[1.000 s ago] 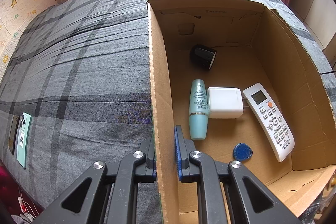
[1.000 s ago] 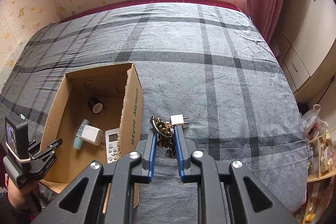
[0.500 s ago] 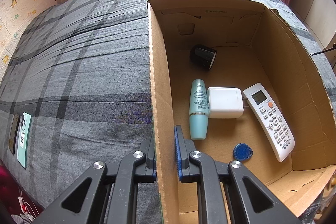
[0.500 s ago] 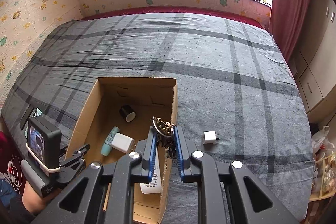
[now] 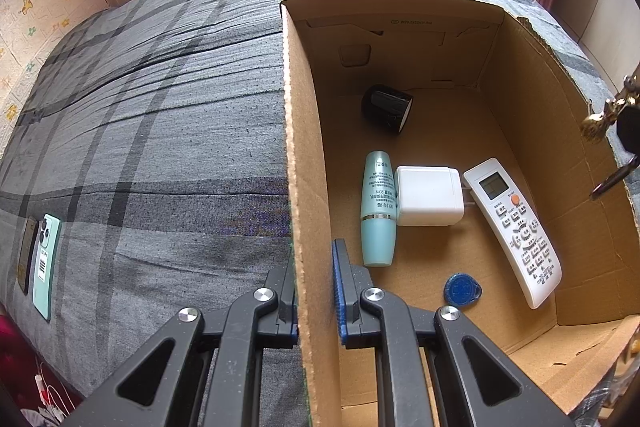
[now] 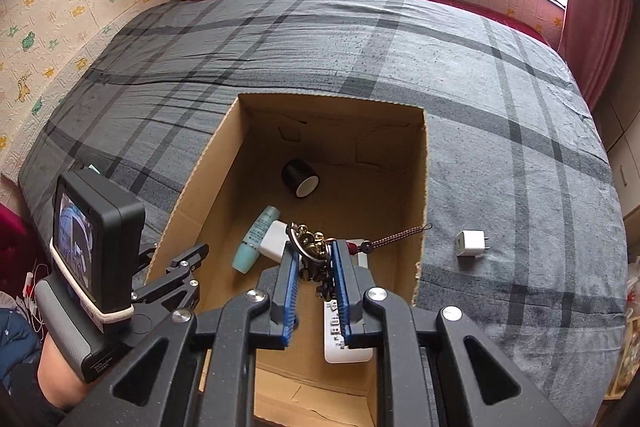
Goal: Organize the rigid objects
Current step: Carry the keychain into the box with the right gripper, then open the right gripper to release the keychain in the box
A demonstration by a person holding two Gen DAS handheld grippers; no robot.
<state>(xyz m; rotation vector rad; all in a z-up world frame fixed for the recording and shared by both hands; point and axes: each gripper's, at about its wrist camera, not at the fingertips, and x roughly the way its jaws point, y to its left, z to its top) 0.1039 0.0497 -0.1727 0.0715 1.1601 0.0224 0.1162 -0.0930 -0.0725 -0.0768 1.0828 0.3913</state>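
Pinching the bunch of keys [image 6: 314, 259] between pressed-together fingers, the right tongs [image 6: 314, 269] hang above the open cardboard box [image 6: 420, 187], so the drop looks to be straight down. Directly below lies the white remote [image 6: 340, 343], its long axis running near to far. The left tongs [image 5: 314, 291] clamp the box's left wall. Farther in lie a teal tube [image 6: 256, 239], a white charger [image 6: 274, 241] and a black cylinder [image 6: 300, 177]. A small plug [image 6: 472, 245] waits on the bed [image 6: 500, 87], right of the box.

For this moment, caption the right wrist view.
Right gripper holds brass key bunch above open cardboard box; small white charger waits on bed.
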